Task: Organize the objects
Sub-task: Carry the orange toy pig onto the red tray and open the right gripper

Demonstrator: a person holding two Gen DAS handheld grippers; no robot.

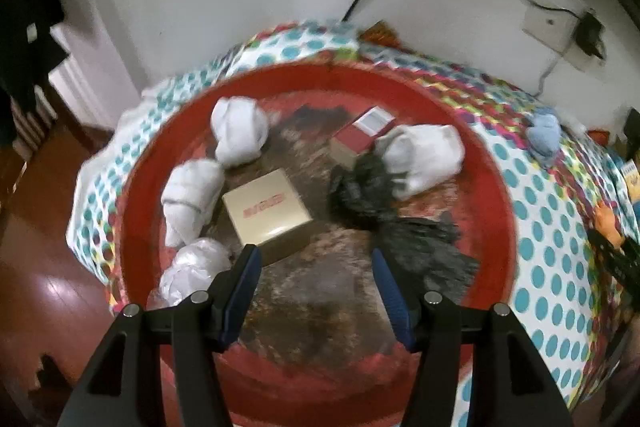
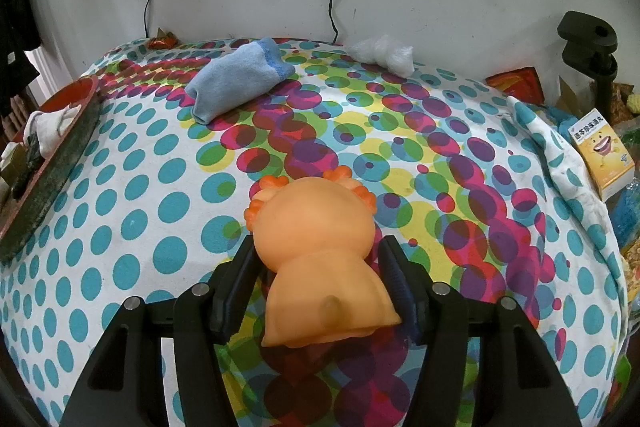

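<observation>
Since the red tray point(image 1: 496, 163) at the table's left already holds the white bundles, boxes and black bags, the step in hand looks like carrying the orange toy point(image 2: 320, 263) over the dotted cloth point(image 2: 132, 211) to join them, best done level with a steady squeeze so the soft body neither slips nor buckles. Held above the cloth, that toy is a smooth, rounded rubbery figure with frilled ears, clamped by the right gripper point(image 2: 318, 267), while the left gripper point(image 1: 316, 267) hangs spread and empty over the tray.

Dotted cloth-covered surface point(image 2: 132, 227), red tray point(image 1: 496, 187), blue sock point(image 2: 236, 79), crumpled plastic point(image 2: 384, 55), orange toy point(image 2: 320, 247)
</observation>
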